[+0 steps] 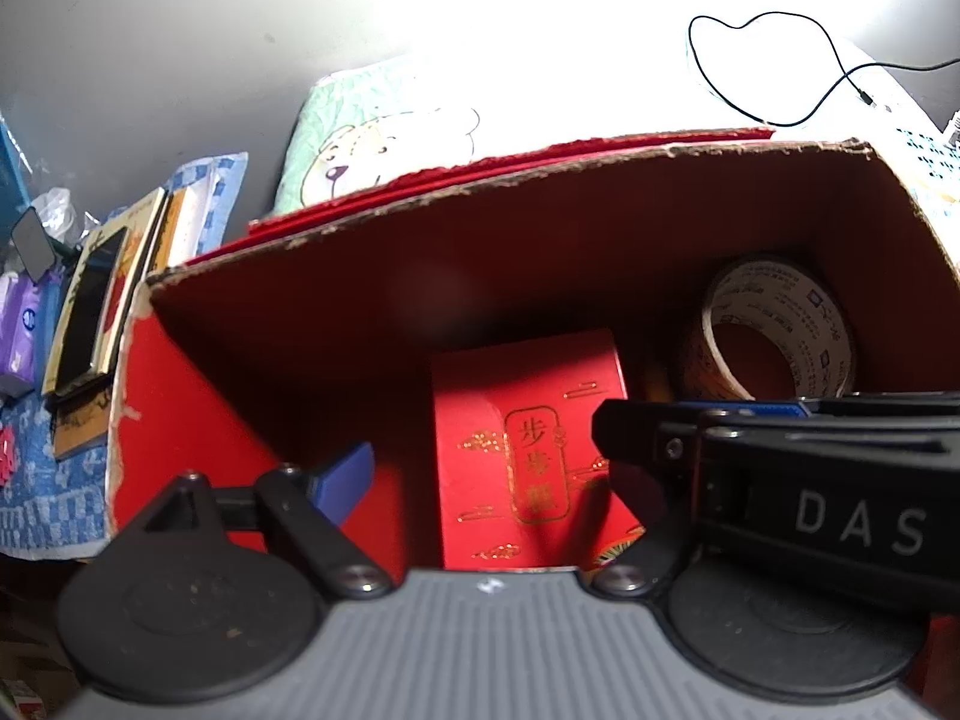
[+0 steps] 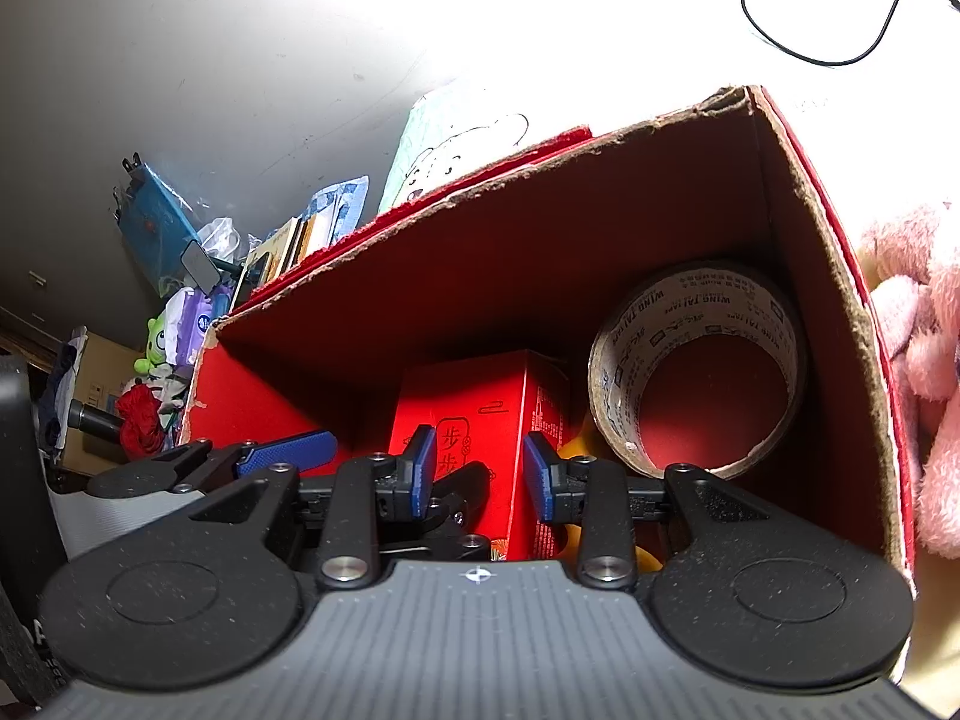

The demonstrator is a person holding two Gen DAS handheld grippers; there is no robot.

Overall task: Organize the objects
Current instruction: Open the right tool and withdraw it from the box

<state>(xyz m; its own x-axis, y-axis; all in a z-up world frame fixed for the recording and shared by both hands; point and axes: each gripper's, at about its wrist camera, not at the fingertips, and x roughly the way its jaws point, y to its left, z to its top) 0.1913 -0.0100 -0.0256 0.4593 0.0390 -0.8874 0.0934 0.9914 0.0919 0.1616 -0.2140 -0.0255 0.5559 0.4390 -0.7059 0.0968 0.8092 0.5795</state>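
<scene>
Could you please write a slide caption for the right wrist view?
Open right gripper poised over a red cardboard box holding a small red carton and a printed tape roll.

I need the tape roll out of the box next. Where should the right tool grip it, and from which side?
Grip the tape roll across its upper band, one finger through the open core, the other outside. It stands on edge, leaning into the corner of the cardboard box, its hole facing the camera, so come from above and the front. The right tool is open with nothing between its fingers.
</scene>
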